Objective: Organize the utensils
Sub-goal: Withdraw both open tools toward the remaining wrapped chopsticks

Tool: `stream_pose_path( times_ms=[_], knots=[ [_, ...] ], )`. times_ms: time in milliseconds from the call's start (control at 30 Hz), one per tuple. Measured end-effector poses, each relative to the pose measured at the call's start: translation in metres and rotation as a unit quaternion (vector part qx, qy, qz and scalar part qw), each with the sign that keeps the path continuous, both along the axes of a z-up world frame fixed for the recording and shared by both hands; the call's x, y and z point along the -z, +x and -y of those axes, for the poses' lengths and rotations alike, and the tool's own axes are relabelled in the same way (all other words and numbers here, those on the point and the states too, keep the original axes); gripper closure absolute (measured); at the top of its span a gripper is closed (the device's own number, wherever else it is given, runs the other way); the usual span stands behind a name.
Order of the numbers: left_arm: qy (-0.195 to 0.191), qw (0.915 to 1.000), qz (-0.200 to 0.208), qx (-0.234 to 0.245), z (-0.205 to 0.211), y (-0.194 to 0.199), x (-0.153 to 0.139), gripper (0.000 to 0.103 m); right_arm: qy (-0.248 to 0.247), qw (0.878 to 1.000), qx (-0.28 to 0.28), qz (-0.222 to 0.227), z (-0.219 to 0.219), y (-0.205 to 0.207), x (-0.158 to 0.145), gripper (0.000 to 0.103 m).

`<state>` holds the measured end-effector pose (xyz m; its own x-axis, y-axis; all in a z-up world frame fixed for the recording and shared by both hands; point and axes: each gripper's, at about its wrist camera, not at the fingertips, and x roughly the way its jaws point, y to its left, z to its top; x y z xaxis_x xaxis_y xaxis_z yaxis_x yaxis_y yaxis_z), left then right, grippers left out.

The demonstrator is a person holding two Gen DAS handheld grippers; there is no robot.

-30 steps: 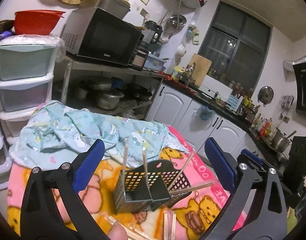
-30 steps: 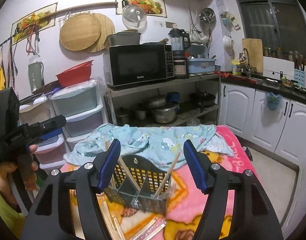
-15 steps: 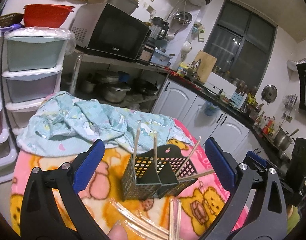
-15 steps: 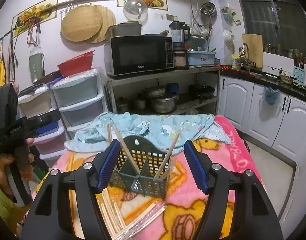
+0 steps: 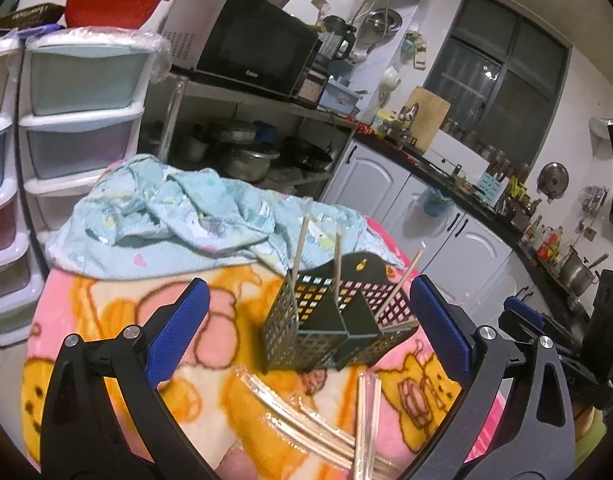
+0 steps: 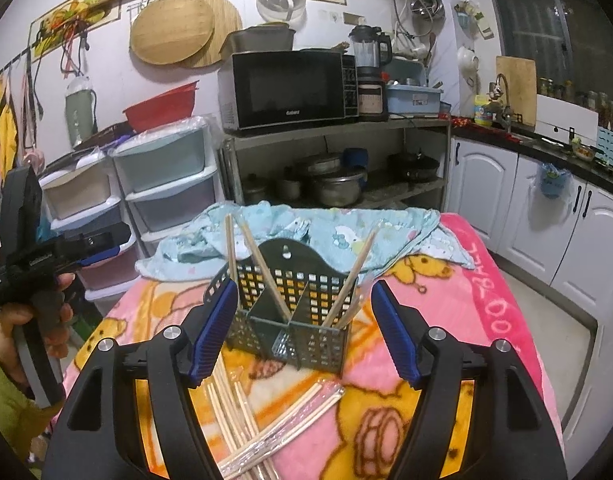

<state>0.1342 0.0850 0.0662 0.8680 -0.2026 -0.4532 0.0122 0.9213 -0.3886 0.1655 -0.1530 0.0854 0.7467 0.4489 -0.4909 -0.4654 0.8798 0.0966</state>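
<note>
A dark perforated utensil holder (image 6: 291,312) stands on the pink cartoon blanket (image 6: 458,304); several wooden chopsticks (image 6: 266,276) lean in its compartments. It also shows in the left wrist view (image 5: 330,332). Loose chopsticks, some in clear wrappers (image 6: 274,436), lie on the blanket in front of it, also in the left wrist view (image 5: 334,436). My right gripper (image 6: 302,336) is open and empty, just in front of the holder. My left gripper (image 5: 306,332) is open and empty, held above the loose chopsticks, and shows at the left of the right wrist view (image 6: 46,260).
A crumpled light-blue cloth (image 6: 326,232) lies behind the holder. Plastic drawer units (image 6: 166,200) stand at the left. A metal shelf with a microwave (image 6: 286,88) and pots is behind. White cabinets (image 6: 546,220) run along the right.
Both grippers have drawn back and tilted down, so more loose chopsticks on the blanket show. Both stay open and empty.
</note>
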Motion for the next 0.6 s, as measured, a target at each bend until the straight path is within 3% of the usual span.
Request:
stream_pose_path(
  times_ms=[600],
  knots=[
    [0.005, 0.9973, -0.073, -0.006, 0.0, 0.002, 0.049, 0.011, -0.041, 0.998, -0.007, -0.05, -0.007, -0.002, 0.045, 0.034]
  ],
)
